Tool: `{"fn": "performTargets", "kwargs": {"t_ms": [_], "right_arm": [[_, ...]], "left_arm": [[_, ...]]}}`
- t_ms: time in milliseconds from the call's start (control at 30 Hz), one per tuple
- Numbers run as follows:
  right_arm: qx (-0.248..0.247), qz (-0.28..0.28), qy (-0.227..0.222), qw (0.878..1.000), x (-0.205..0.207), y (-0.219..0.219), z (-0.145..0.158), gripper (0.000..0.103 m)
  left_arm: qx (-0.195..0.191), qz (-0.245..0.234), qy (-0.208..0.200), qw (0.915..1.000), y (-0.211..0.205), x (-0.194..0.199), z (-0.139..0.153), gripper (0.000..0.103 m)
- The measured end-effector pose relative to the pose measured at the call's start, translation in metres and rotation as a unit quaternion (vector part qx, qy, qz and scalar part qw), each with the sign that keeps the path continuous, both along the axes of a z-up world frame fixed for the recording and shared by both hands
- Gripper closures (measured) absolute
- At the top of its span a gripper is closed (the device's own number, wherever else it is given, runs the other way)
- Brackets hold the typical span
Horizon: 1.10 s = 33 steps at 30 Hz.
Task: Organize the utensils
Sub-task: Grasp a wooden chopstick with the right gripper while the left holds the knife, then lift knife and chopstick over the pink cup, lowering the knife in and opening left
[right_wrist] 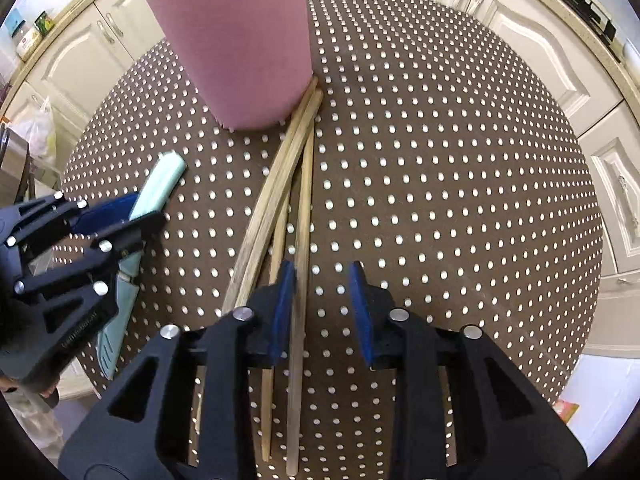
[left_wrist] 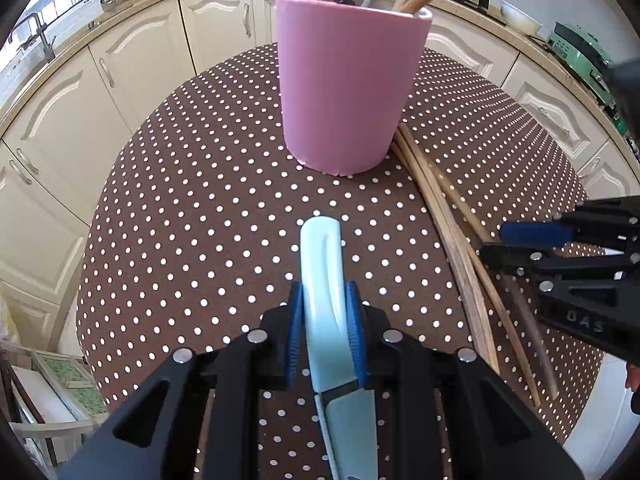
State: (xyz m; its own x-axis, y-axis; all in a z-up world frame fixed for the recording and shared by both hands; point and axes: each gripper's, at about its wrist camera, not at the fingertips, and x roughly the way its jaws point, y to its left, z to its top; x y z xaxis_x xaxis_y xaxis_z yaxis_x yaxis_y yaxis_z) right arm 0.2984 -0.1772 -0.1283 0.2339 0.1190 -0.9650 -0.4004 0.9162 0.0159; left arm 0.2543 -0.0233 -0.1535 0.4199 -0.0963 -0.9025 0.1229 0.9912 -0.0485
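Note:
A pale blue knife (left_wrist: 322,264) lies between the blue pads of my left gripper (left_wrist: 324,292), which is shut on it just above the dotted tablecloth. The right wrist view shows the same knife (right_wrist: 160,184) and left gripper (right_wrist: 132,216) at the left. A pink utensil holder (left_wrist: 344,80) stands beyond, with chopsticks and a ladle in it. Several wooden chopsticks (right_wrist: 280,188) lie loose from the holder's (right_wrist: 240,48) base toward me. My right gripper (right_wrist: 322,276) is open over them. One chopstick runs between its jaws beside the left pad, with a gap to the right pad.
The round table (left_wrist: 200,200) has a brown cloth with white dots. Cream kitchen cabinets (left_wrist: 132,52) curve around behind it. The right gripper (left_wrist: 512,244) enters the left wrist view from the right edge, over the chopsticks (left_wrist: 440,208).

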Motion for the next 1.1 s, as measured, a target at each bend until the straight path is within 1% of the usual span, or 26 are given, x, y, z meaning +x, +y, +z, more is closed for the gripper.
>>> {"fn": "performTargets", "kwargs": {"t_ms": [200, 233, 267, 333, 467, 567, 633, 700, 767, 800, 900, 967, 1033, 1100], "right_arm": [[-0.005, 0.0, -0.007, 1.0, 0.002, 0.005, -0.002, 0.08], [-0.006, 0.0, -0.011, 1.0, 0.002, 0.006, -0.002, 0.082], [-0.004, 0.001, -0.016, 1.0, 0.002, 0.007, -0.002, 0.088], [0.002, 0.0, -0.026, 1.0, 0.001, 0.009, -0.003, 0.095], [0.031, -0.011, -0.039, 0.999, -0.006, 0.002, -0.002, 0.096], [0.059, -0.021, -0.052, 0.997, -0.013, -0.013, 0.002, 0.096], [0.08, -0.024, -0.068, 0.994, -0.02, -0.024, 0.011, 0.096], [0.116, -0.027, -0.089, 0.989, -0.028, -0.035, 0.023, 0.096], [0.139, -0.03, -0.112, 0.983, -0.036, -0.045, 0.037, 0.096], [0.161, -0.028, -0.128, 0.978, -0.042, -0.051, 0.045, 0.096], [0.199, -0.033, -0.173, 0.964, -0.056, -0.066, 0.065, 0.096], [0.222, -0.032, -0.197, 0.954, -0.064, -0.073, 0.075, 0.096], [0.238, -0.033, -0.214, 0.947, -0.07, -0.078, 0.083, 0.096], [0.251, -0.035, -0.235, 0.938, -0.075, -0.083, 0.092, 0.096]], "left_arm": [[0.007, 0.002, 0.001, 1.0, -0.003, 0.001, 0.0, 0.082], [0.007, 0.002, 0.001, 1.0, -0.003, 0.001, 0.0, 0.082], [0.005, 0.003, 0.001, 1.0, -0.003, 0.001, 0.0, 0.082], [-0.005, 0.007, -0.003, 1.0, 0.0, 0.0, 0.001, 0.083], [-0.032, 0.013, -0.015, 0.9993, 0.01, -0.005, 0.004, 0.083], [-0.049, 0.016, -0.039, 0.9979, 0.017, -0.013, 0.016, 0.083], [-0.061, 0.016, -0.059, 0.9963, 0.023, -0.021, 0.026, 0.083], [-0.071, 0.011, -0.081, 0.9941, 0.028, -0.029, 0.036, 0.083], [-0.076, -0.002, -0.109, 0.9911, 0.029, -0.039, 0.047, 0.083], [-0.077, -0.009, -0.127, 0.9889, 0.03, -0.046, 0.054, 0.083], [-0.088, -0.02, -0.17, 0.9814, 0.035, -0.062, 0.071, 0.083], [-0.085, -0.025, -0.199, 0.976, 0.036, -0.07, 0.082, 0.083], [-0.074, -0.031, -0.225, 0.9711, 0.033, -0.075, 0.092, 0.083], [-0.07, -0.033, -0.24, 0.9676, 0.03, -0.079, 0.101, 0.083]]}}
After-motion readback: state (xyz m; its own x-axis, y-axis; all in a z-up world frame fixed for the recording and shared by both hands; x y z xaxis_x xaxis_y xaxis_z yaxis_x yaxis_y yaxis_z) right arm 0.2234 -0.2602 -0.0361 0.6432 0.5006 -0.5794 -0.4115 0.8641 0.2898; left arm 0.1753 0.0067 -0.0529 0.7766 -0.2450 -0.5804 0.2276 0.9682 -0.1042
